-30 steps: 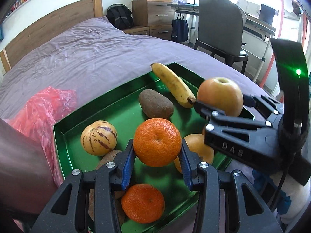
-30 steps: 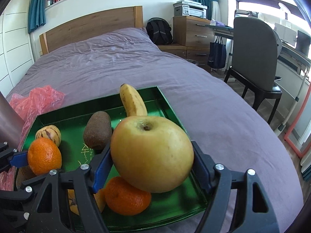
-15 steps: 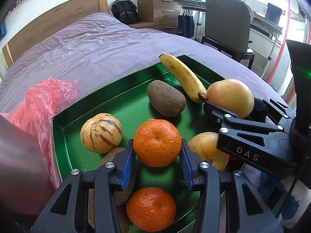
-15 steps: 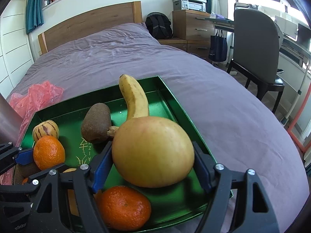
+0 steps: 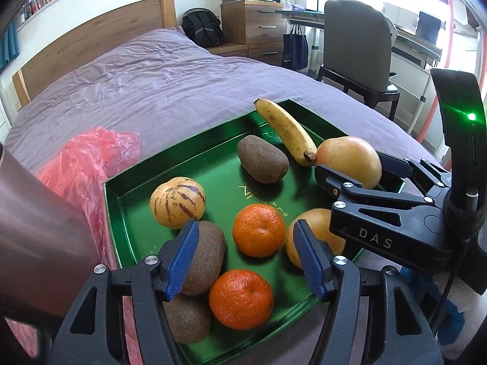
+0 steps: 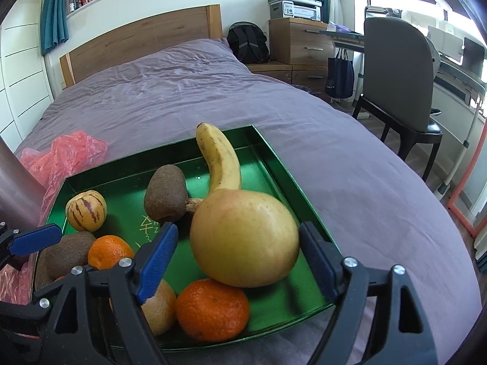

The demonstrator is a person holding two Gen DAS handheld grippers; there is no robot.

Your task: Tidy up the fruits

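Left tool [image 5: 243, 252] gapes wide, a mandarin [image 5: 258, 231] just ahead of its tips; right tool [image 6: 236, 249] wide around the apple [image 6: 243, 237] on the green tray [image 6: 274, 164].

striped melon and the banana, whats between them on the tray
A brown kiwi lies between the striped melon and the banana, clearest in the right wrist view.

From my remote station: tray [image 6: 275, 164] on the bed [image 6: 182, 91]; banana [image 6: 220, 158] at its far side, kiwi [image 6: 166, 193] left of it, apple [image 6: 243, 237] before it, plastic bag [image 6: 61, 152] left of the tray.
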